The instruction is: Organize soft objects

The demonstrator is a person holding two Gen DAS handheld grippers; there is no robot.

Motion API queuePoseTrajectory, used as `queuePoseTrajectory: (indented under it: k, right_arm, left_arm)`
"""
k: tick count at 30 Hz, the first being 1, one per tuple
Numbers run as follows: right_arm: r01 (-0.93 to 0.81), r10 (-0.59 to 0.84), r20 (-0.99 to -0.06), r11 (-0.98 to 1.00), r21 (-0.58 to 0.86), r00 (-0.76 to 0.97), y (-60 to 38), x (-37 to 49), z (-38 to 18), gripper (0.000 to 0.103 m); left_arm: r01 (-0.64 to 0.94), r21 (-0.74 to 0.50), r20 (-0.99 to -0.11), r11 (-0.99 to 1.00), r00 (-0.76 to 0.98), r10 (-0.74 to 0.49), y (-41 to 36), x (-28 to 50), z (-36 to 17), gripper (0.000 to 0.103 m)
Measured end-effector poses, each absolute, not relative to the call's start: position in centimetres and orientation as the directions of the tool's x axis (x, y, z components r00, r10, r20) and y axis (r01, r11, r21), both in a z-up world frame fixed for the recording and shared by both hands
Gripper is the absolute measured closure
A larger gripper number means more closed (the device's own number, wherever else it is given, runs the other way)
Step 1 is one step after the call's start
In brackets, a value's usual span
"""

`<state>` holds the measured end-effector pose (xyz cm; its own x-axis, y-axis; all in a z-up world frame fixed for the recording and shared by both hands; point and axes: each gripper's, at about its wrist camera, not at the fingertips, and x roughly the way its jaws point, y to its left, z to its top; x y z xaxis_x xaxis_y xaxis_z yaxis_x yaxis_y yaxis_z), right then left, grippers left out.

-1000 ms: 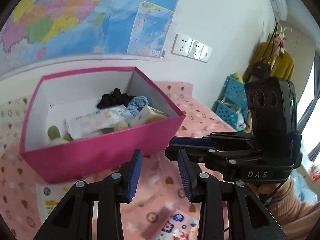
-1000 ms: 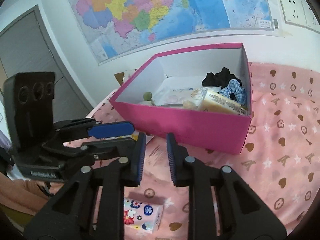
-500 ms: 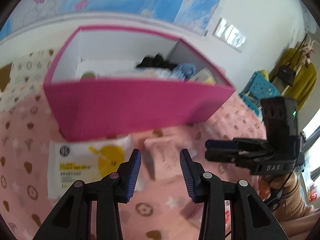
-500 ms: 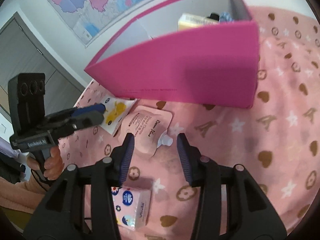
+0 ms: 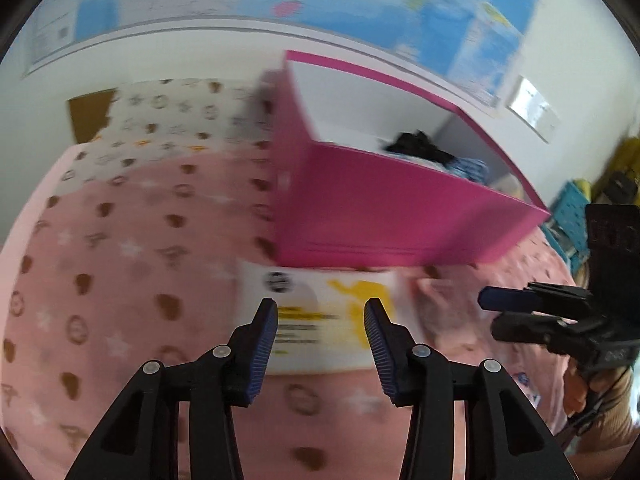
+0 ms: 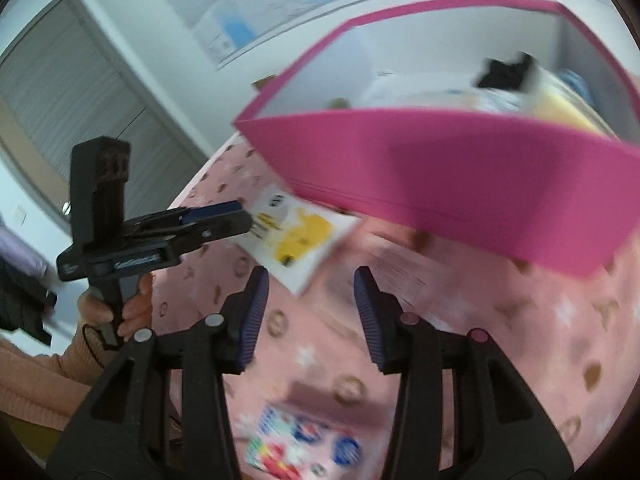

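Left gripper (image 5: 320, 320): jaws parted, just opened further, nothing held; white-and-yellow packet (image 5: 320, 320) seen flat on the pink blanket (image 5: 120, 280) just beyond them. Right gripper (image 6: 308, 292): jaws parted, empty. Pink box (image 5: 400, 216) is noted beyond the packet.

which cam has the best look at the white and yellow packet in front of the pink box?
Left wrist: the white and yellow packet lies nearly whole and centred ahead of the open left gripper. Right wrist shows it smaller, off to the side, one end behind the left gripper.
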<state>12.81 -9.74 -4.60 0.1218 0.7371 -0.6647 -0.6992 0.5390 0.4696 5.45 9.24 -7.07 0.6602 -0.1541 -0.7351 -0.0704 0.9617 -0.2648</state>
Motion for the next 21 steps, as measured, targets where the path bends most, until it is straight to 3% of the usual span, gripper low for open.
queuePoseTrajectory:
  k: [7,13,17,21]
  right_arm:
    - [-0.692,0.678,-0.733,0.555,0.461,0.056,-5.9,14.2,-6.8,0.057]
    - [-0.698,0.566,-0.817,0.629,0.341,0.111,-5.4,13.6,-6.7,0.057]
    - [-0.694,0.541,-0.834,0.643,0.323,0.113,-4.3,13.8,-6.8,0.046]
    - [-0.683,0.548,-0.832,0.642,0.349,0.090,-3.0,14.4,-7.7,0.044]
  left_arm:
    - [-0.116,-0.232,-0.772,0.966,0.626,-0.110,11.2,6.3,-8.5,0.052]
    - [-0.092,-0.273,-0.787,0.958,0.594,-0.168,11.8,6.6,-9.6,0.048]
    - [-0.053,-0.300,-0.782,0.952,0.585,-0.214,11.5,6.8,-9.6,0.048]
    - [-0.021,-0.309,-0.778,0.951,0.581,-0.240,11.1,7.0,-9.7,0.048]
